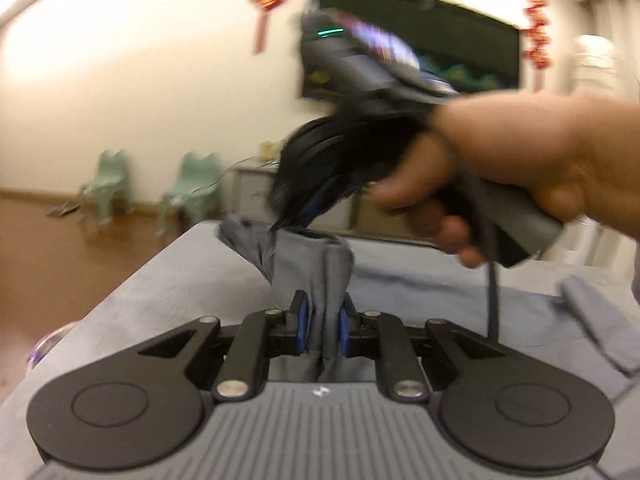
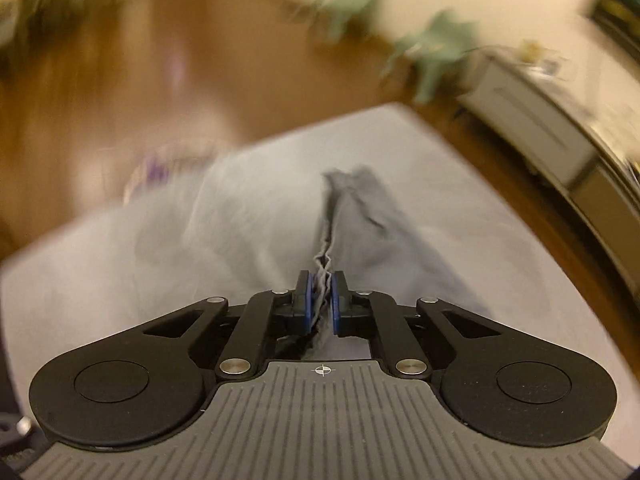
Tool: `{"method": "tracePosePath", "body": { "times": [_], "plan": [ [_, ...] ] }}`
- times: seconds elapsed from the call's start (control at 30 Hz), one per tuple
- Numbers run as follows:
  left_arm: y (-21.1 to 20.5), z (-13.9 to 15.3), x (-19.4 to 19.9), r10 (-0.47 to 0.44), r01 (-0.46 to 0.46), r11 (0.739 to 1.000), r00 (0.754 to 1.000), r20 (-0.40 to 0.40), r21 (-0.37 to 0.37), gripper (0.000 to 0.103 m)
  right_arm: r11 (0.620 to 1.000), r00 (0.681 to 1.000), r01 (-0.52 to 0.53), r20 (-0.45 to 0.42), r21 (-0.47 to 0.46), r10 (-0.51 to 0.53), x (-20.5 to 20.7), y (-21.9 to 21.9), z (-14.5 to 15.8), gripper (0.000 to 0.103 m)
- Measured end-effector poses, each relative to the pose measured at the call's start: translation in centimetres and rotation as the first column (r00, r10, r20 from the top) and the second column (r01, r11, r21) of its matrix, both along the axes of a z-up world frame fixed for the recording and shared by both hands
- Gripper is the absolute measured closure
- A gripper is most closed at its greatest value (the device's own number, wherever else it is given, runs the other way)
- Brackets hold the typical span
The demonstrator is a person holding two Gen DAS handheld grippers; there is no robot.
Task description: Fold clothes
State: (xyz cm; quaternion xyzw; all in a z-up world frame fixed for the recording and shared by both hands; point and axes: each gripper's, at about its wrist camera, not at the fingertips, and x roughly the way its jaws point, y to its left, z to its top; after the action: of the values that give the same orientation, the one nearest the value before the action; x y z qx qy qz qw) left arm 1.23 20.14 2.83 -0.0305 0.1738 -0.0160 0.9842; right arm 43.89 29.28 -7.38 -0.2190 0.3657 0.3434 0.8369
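One gray garment [image 1: 326,280], two grippers [image 1: 323,326] clamped.

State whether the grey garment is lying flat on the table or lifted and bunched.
Lifted and bunched. The grey garment rises in gathered folds, pinched by the left gripper and the right gripper.

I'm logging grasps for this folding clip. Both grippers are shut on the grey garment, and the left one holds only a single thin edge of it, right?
Not quite. The left wrist view shows the left gripper shut on a thick bunched fold of the grey garment, not a thin edge. The right gripper is shut on it too.
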Motion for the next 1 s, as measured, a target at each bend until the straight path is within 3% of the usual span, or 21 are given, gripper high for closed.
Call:
{"method": "tracePosePath", "body": {
  "times": [0.1,0.27,0.37,0.47,0.6,0.67,0.77,0.83,0.9,1.0],
  "plan": [
    [-5.0,0.5,-0.7,-0.108,0.105,0.990,0.994,0.026,0.090,0.088,0.981,0.990,0.144,-0.017,0.132,-0.143,-0.7,-9.3,0.7,0.097],
    [-12.3,-0.9,-0.6,-0.246,0.247,0.948,0.969,-0.030,0.202,0.088,0.904,0.933,0.351,-0.168,0.245,-0.317,-2.9,-20.7,-3.5,0.097],
    [-15.5,-2.7,-0.4,-0.296,0.304,0.913,0.952,-0.073,0.272,0.086,0.868,0.906,0.416,-0.206,0.272,-0.370,-3.5,-24.5,-6.0,0.097],
    [-17.5,-4.7,0.0,-0.332,0.359,0.877,0.933,-0.137,0.318,0.079,0.845,0.886,0.456,-0.231,0.280,-0.402,-3.2,-27.3,-7.5,0.101],
    [-15.9,-5.8,0.5,-0.371,0.408,0.869,0.912,-0.176,0.280,0.074,0.824,0.863,0.497,-0.253,0.271,-0.437,-2.1,-30.2,-8.3,0.103],
    [-13.6,-4.6,0.9,-0.419,0.442,0.877,0.896,-0.150,0.190,0.070,0.816,0.857,0.503,-0.285,0.285,-0.429,-2.8,-31.8,-7.3,0.102],
    [-10.3,-3.4,1.2,-0.445,0.455,0.887,0.888,-0.112,0.080,0.062,0.757,0.834,0.534,-0.382,0.376,-0.399,-3.8,-34.8,-6.4,0.083],
    [-9.2,-3.2,1.1,-0.428,0.435,0.899,0.897,-0.113,0.045,0.062,0.694,0.812,0.558,-0.474,0.456,-0.341,-3.9,-35.7,-6.7,0.041],
    [-8.9,-3.3,1.4,-0.404,0.413,0.910,0.904,-0.140,0.041,0.062,0.652,0.800,0.564,-0.532,0.507,-0.279,-4.0,-36.0,-7.3,0.029],
    [-9.6,-3.3,1.1,-0.414,0.432,0.898,0.895,-0.167,0.088,0.060,0.682,0.797,0.541,-0.559,0.492,-0.228,-3.3,-33.8,-8.7,0.022]
  ]
}}
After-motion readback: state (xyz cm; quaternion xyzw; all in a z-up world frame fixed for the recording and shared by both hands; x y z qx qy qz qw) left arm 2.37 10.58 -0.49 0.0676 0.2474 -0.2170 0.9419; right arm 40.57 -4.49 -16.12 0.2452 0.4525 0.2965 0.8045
